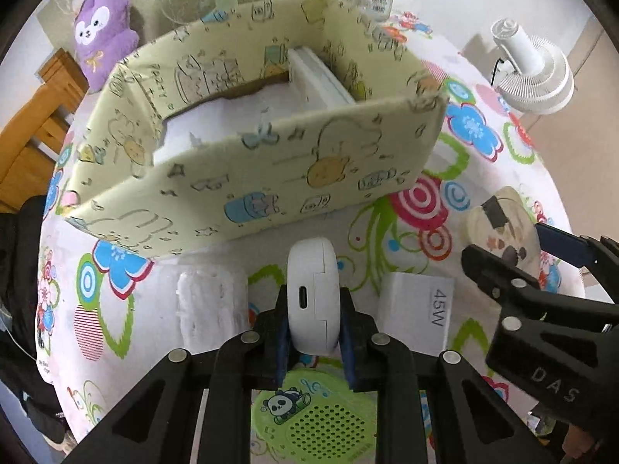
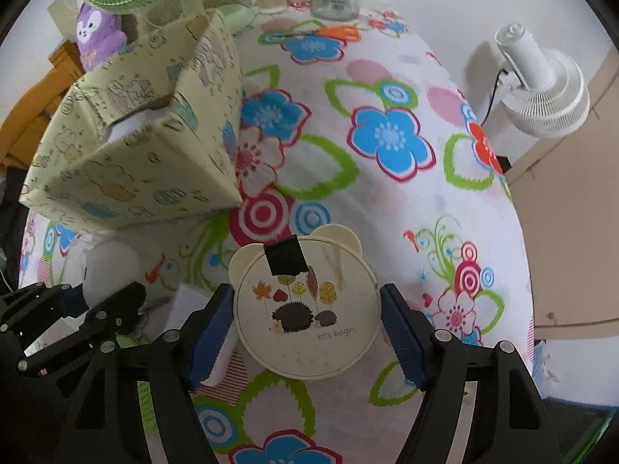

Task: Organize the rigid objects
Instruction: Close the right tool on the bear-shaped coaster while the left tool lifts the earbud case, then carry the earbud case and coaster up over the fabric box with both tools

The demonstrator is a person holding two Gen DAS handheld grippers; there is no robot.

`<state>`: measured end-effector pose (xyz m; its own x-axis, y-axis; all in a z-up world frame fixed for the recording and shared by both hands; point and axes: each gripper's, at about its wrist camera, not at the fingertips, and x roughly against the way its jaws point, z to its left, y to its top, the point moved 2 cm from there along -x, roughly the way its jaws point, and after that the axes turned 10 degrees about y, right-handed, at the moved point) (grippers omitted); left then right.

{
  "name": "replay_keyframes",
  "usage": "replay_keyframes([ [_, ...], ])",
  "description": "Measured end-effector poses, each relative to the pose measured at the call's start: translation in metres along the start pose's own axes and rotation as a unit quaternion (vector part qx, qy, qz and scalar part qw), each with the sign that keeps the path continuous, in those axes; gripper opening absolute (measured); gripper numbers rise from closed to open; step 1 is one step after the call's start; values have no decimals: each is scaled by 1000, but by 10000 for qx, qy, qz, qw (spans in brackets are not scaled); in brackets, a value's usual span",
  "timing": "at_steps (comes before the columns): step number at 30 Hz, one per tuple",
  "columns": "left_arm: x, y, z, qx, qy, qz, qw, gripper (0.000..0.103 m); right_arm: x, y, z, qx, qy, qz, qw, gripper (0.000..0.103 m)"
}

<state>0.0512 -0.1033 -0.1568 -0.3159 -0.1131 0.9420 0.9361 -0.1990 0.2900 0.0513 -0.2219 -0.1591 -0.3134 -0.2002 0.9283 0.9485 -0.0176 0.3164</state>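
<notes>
A: Progress? Big stuff first.
B: Patterned box (image 1: 247, 154) on the table, white items already inside. Left out: round hedgehog tin (image 2: 307, 317), 45W charger box (image 1: 416, 309), green speaker (image 1: 321, 417).
A: Grippers?
B: Left gripper (image 1: 314, 328) clamped on white case (image 1: 312, 294), just before the box. Right gripper (image 2: 307, 332) wide, straddling tin, not gripping.

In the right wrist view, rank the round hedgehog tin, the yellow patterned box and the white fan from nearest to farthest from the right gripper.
1. Round hedgehog tin: between the open fingers of the right gripper.
2. Yellow patterned box: farther off, up and to the left.
3. White fan: farthest, past the table's right edge.
</notes>
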Motion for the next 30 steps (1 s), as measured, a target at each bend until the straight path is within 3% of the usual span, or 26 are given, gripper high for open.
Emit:
replay_keyframes([
  [8, 28, -11, 16, 149, 52, -164, 9997, 20, 19, 4, 16, 172, 86, -125, 9997, 77],
  [30, 80, -3, 37, 295, 122, -591, 9977, 20, 70, 21, 66, 507, 305, -495, 9970, 77],
])
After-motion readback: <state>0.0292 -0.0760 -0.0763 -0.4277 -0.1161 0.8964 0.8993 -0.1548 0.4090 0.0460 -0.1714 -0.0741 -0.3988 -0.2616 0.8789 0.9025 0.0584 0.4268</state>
